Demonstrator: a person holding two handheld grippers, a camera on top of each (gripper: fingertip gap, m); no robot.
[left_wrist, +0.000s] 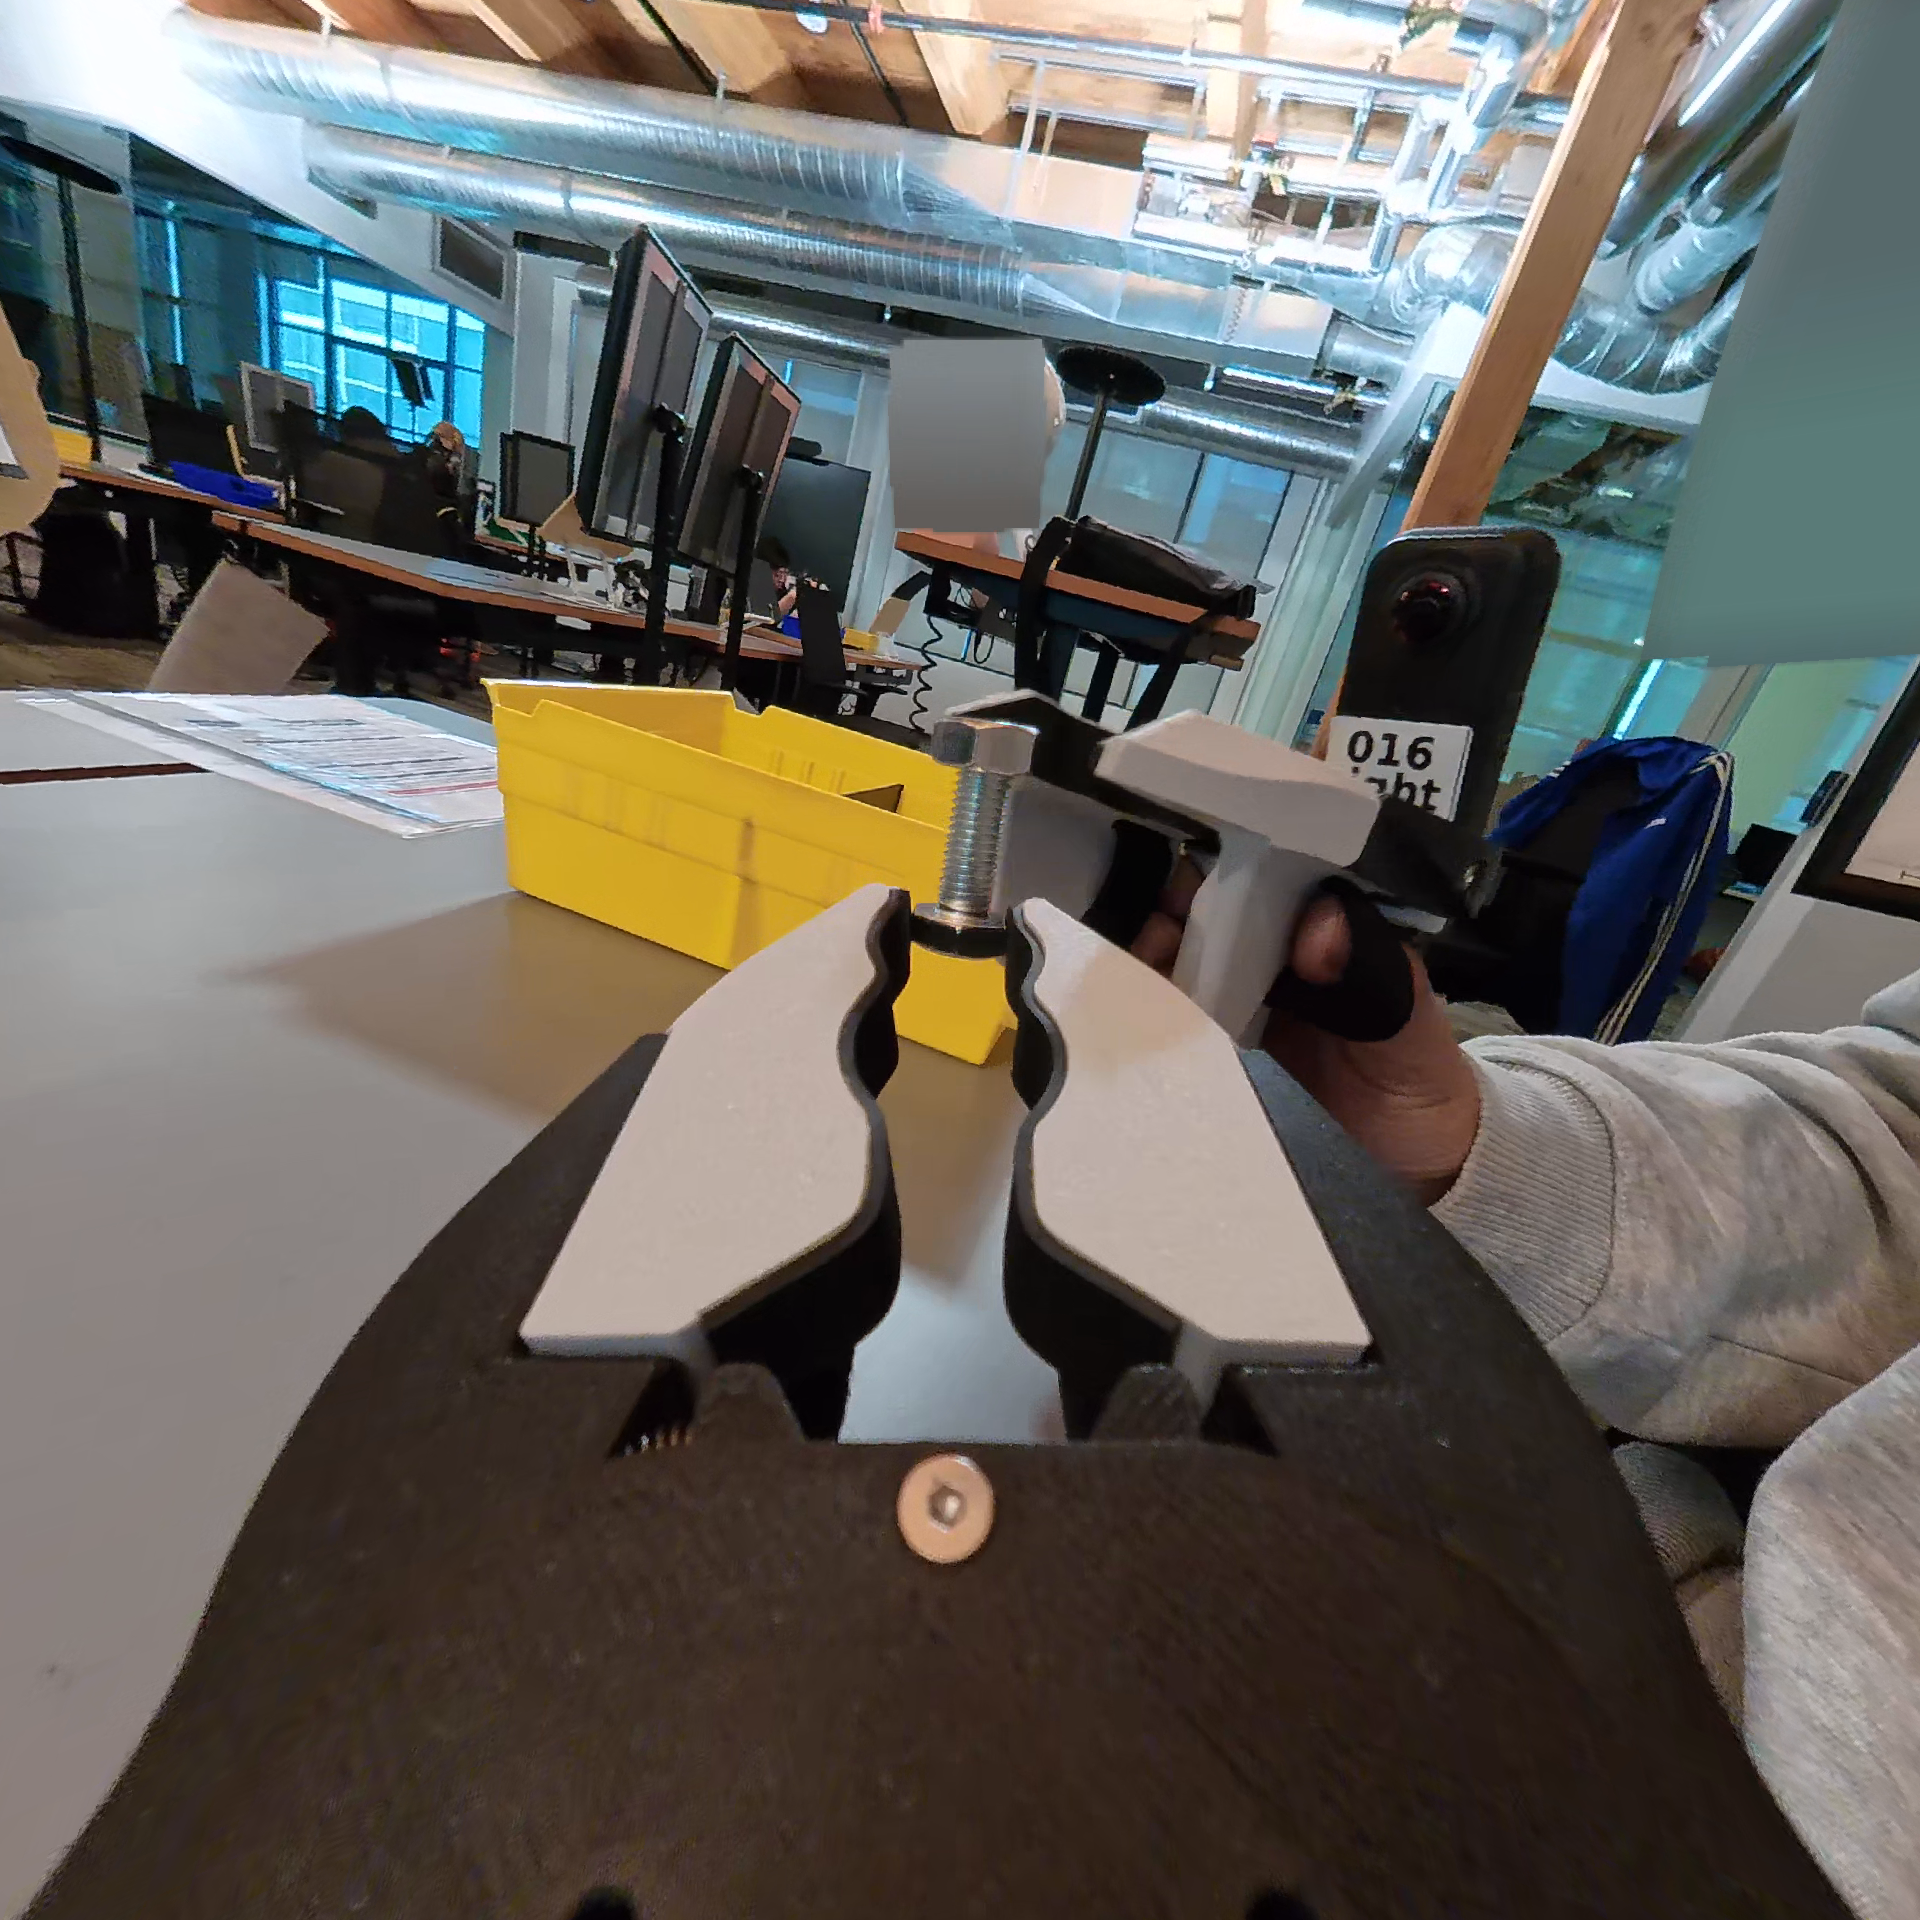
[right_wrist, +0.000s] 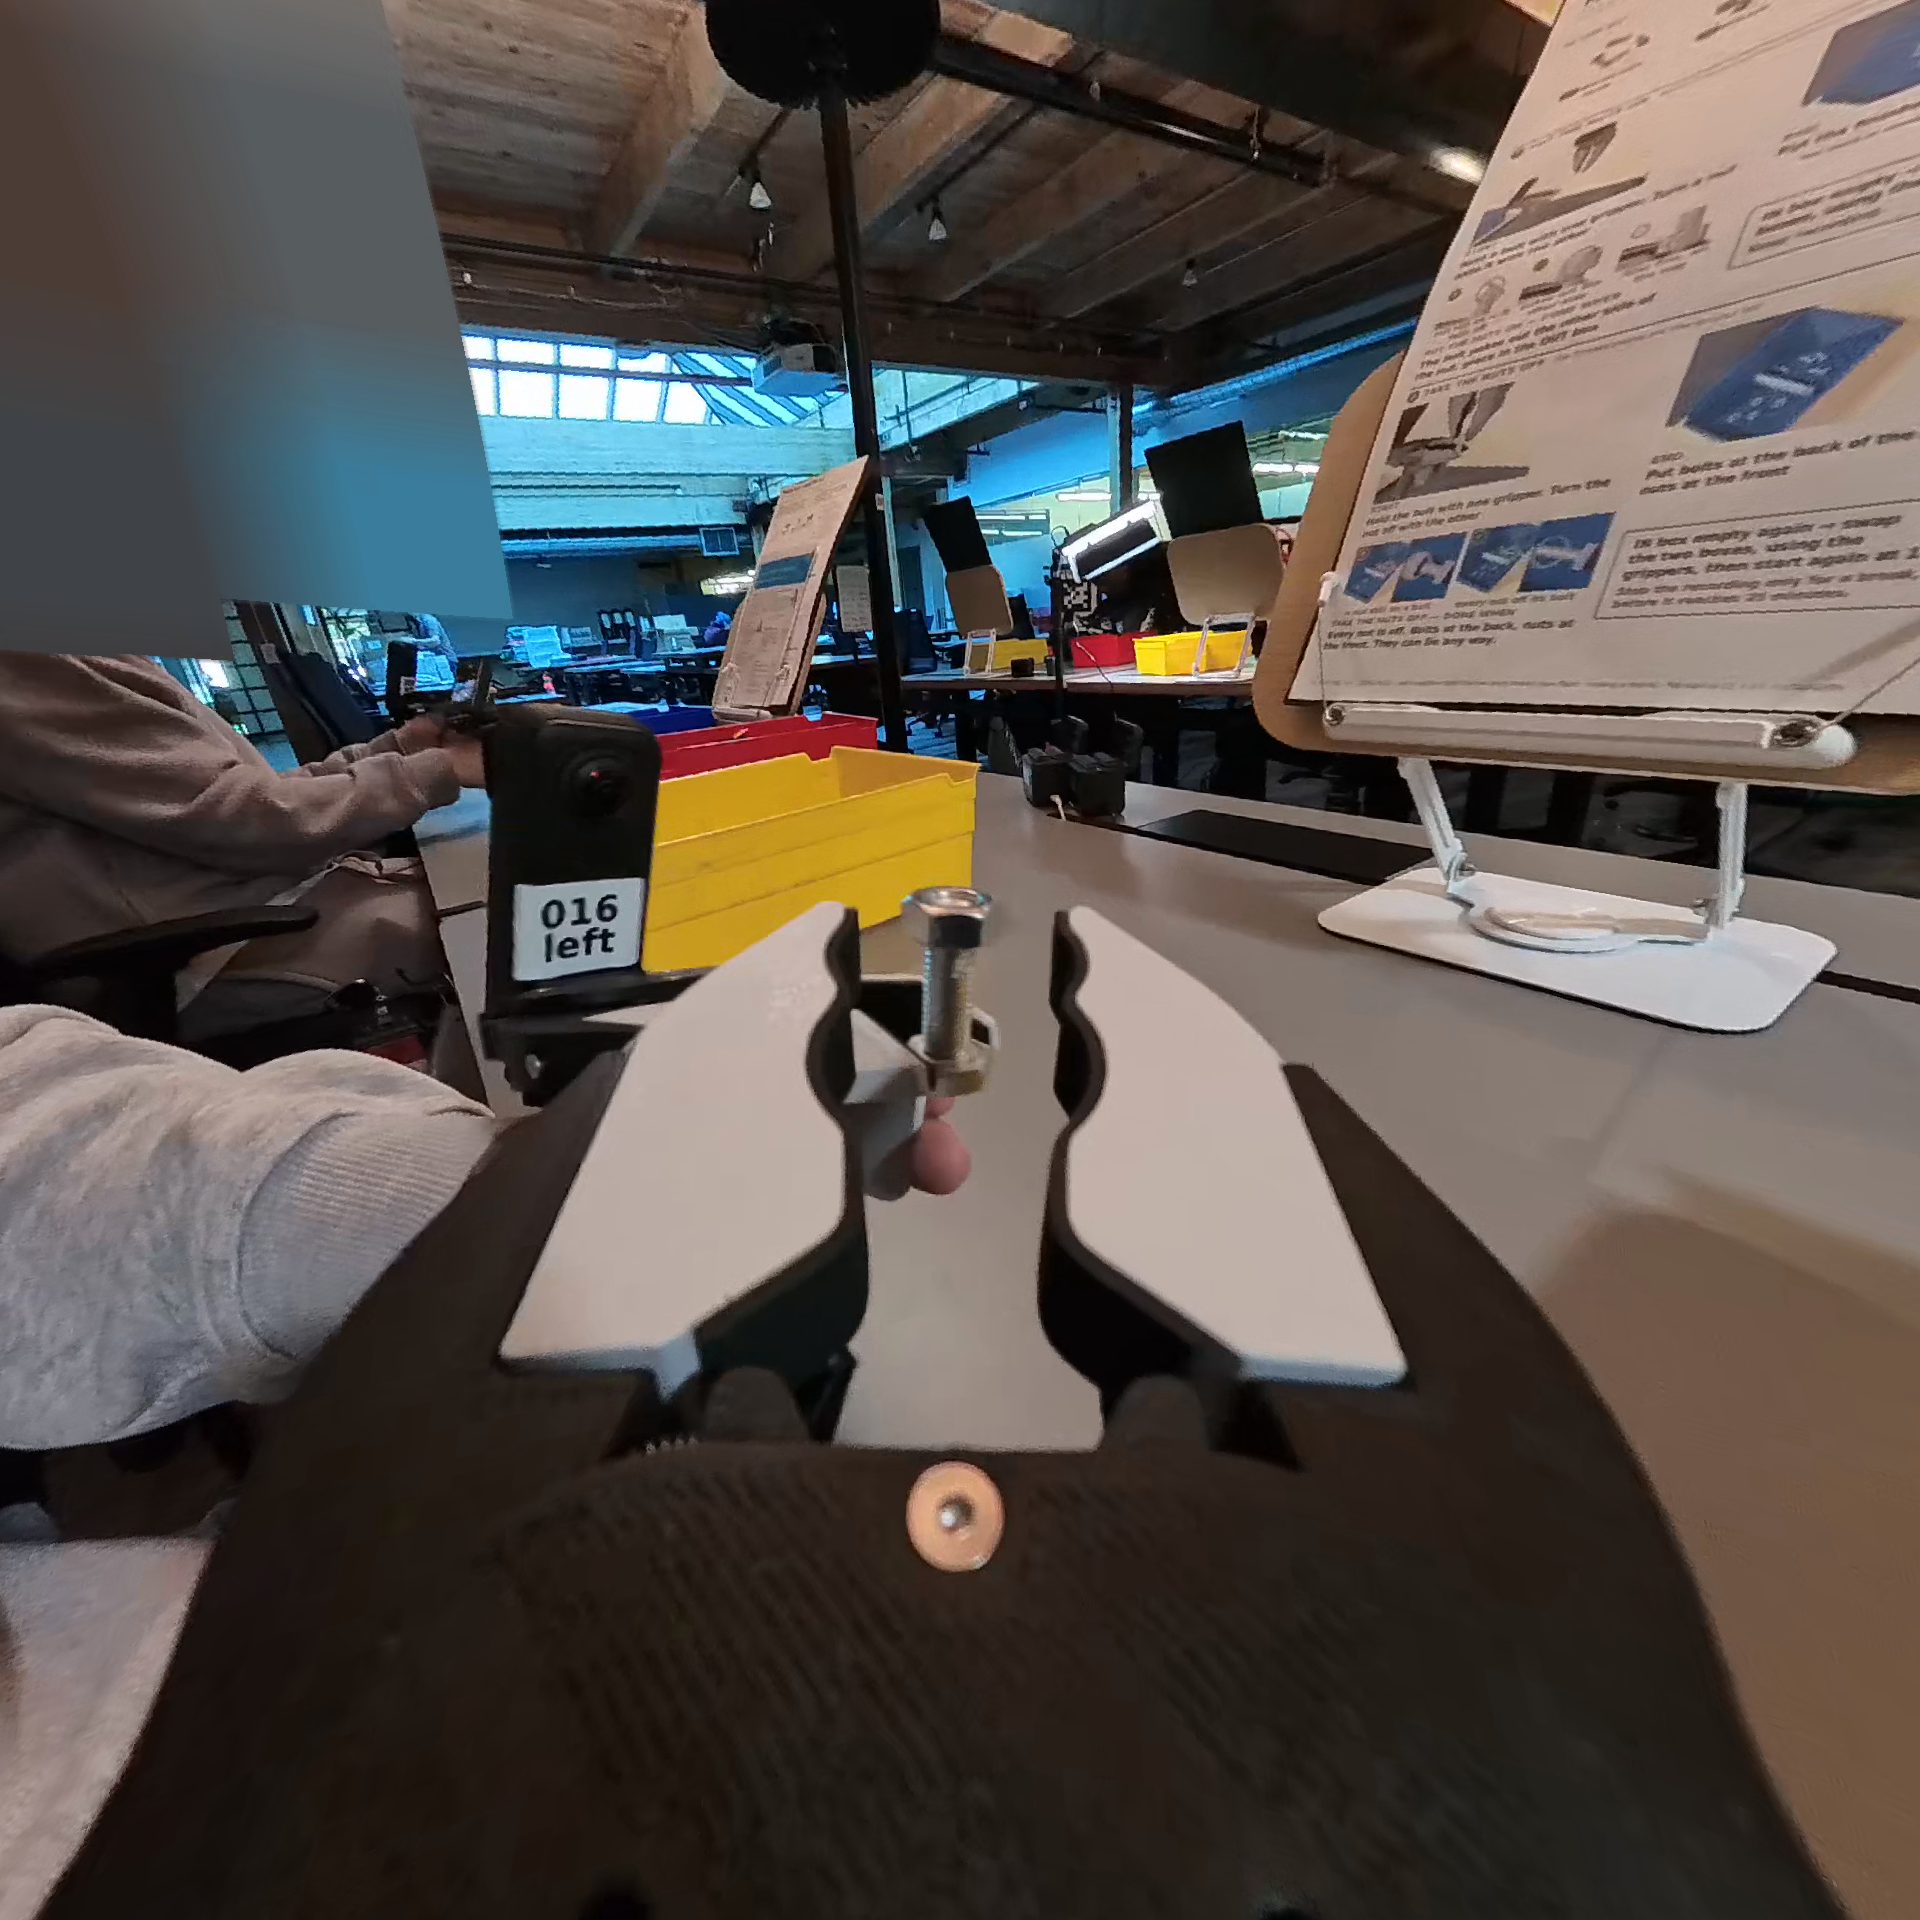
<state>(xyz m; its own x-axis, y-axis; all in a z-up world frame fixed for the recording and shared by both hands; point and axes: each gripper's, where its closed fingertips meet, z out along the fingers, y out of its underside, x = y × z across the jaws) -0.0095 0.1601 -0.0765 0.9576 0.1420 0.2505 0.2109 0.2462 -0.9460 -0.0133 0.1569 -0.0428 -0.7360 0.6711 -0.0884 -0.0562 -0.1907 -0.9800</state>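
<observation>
My left gripper (left_wrist: 957, 925) is shut on a dark nut (left_wrist: 958, 932) threaded on the lower end of a silver hex bolt (left_wrist: 975, 831), which stands upright above the grey table (left_wrist: 260, 1039). In the right wrist view the bolt (right_wrist: 948, 987) and nut (right_wrist: 953, 1065) stand between my right gripper's (right_wrist: 951, 966) fingers, with the left gripper's fingers (right_wrist: 883, 1107) gripping the nut from below. My right gripper is open: its pads flank the bolt head (right_wrist: 945, 914) with a gap on each side. It also shows in the left wrist view (left_wrist: 1195, 790), beside the bolt head.
A yellow bin (left_wrist: 675, 821) stands on the table just behind the bolt, and shows in the right wrist view (right_wrist: 810, 842) with a red bin (right_wrist: 769, 743) behind it. A document stand (right_wrist: 1558, 935) with an instruction sheet is at the right. A laminated sheet (left_wrist: 312, 748) lies at the far left. My two grippers' fingertips are within a few centimetres of each other.
</observation>
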